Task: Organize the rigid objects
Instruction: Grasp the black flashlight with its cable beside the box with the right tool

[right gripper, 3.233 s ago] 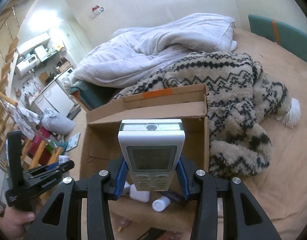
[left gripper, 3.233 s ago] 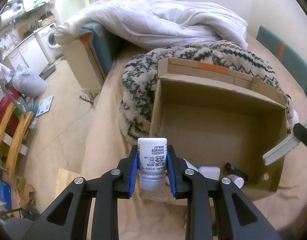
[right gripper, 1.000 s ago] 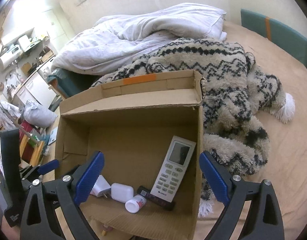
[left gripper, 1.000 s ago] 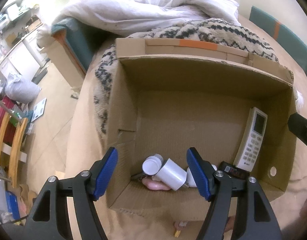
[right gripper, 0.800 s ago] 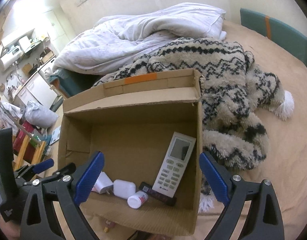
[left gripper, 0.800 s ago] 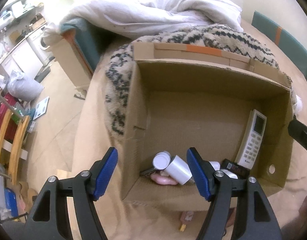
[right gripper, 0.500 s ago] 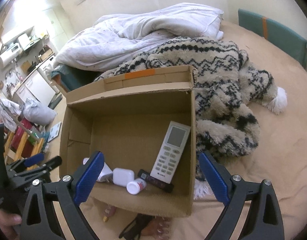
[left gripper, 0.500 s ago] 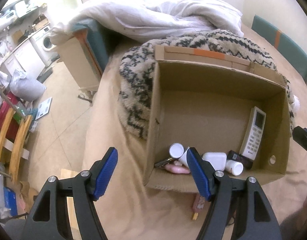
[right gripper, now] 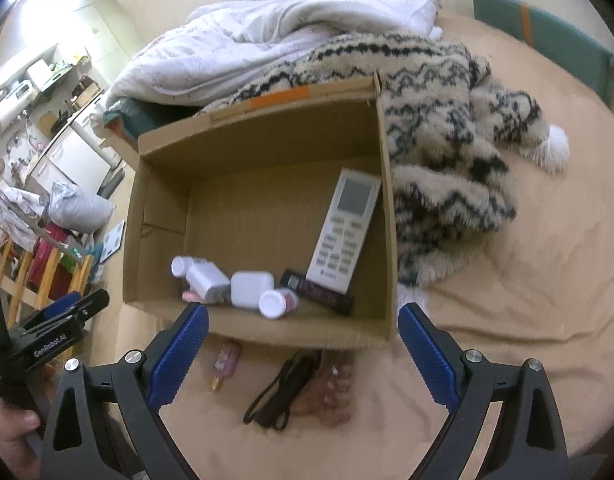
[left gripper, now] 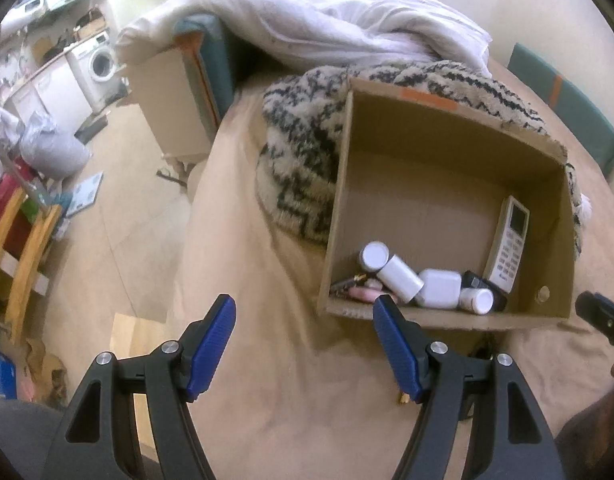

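An open cardboard box (left gripper: 439,124) (right gripper: 389,240) stands on the beige bed. Inside lie a white remote (left gripper: 507,246) (right gripper: 345,228), white bottles (left gripper: 399,278) (right gripper: 203,276), a white charger case (left gripper: 439,292) (right gripper: 251,290), a small capped bottle (right gripper: 277,304) and a dark bar (right gripper: 319,292). My left gripper (left gripper: 305,340) is open and empty, near the box's front left corner. My right gripper (right gripper: 303,344) is open and empty, wide over the box's front wall. On the sheet in front of the box lie a pink bottle (right gripper: 225,362), black glasses (right gripper: 285,392) and a clear pink item (right gripper: 333,388).
A patterned fleece blanket (right gripper: 451,128) hugs the box's far and right sides, a white duvet (left gripper: 327,20) behind it. The bed's left edge drops to a floor with a wooden rack (left gripper: 19,248), a bag (left gripper: 51,148) and a washing machine (left gripper: 99,60).
Both grippers pulled back from over the box, so the box now sits farther away and to the right in the left view. The items in front of the box came into the right view.
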Demonstrator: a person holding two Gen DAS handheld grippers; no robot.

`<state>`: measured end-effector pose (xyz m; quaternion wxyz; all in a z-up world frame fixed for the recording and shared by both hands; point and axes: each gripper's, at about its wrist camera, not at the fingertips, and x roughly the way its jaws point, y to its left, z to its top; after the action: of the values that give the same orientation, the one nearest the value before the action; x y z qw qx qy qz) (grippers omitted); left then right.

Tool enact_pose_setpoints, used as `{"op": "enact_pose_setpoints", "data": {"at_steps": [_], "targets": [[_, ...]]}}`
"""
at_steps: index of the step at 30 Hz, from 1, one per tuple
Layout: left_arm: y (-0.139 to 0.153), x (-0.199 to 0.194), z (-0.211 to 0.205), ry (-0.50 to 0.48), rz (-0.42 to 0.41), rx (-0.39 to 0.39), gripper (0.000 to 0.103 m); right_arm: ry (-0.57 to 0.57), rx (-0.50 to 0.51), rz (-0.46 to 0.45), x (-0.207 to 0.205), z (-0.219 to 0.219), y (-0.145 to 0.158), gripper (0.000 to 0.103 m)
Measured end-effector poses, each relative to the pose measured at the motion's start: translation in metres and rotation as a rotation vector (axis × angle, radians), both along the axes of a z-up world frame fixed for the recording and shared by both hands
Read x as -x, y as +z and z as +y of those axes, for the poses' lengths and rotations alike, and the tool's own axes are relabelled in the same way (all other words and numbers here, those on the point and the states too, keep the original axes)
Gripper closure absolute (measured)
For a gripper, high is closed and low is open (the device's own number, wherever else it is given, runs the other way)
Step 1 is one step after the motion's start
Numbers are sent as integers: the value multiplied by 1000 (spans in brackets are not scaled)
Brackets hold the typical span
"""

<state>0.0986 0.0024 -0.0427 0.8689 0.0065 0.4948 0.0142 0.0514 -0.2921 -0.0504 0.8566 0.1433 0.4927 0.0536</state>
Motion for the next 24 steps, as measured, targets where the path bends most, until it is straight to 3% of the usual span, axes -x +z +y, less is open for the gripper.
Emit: {"op": "enact_pose_setpoints", "data": {"at_steps": [3,16,18,20,22,24], "targets": [[-11,-3,4,17,21,10,35,5,17,57,1,2,-12,2],[-25,-9,16,78,75,71,35,-116,-217,344,-12,-24,-85,2],[-26,-10,17,84,91,85,35,-108,-252,385,-13,-20,-95,9],[-27,-10,17,84,104,101,35,-95,-332,428,-11,-15,-105,37],[-28,-10,17,80,112,113,35,-77,-396,454,-9,-8,-111,53],[-28,-11,16,77,115,112,35,-61,-425,472,-7,2,-115,55]]}}
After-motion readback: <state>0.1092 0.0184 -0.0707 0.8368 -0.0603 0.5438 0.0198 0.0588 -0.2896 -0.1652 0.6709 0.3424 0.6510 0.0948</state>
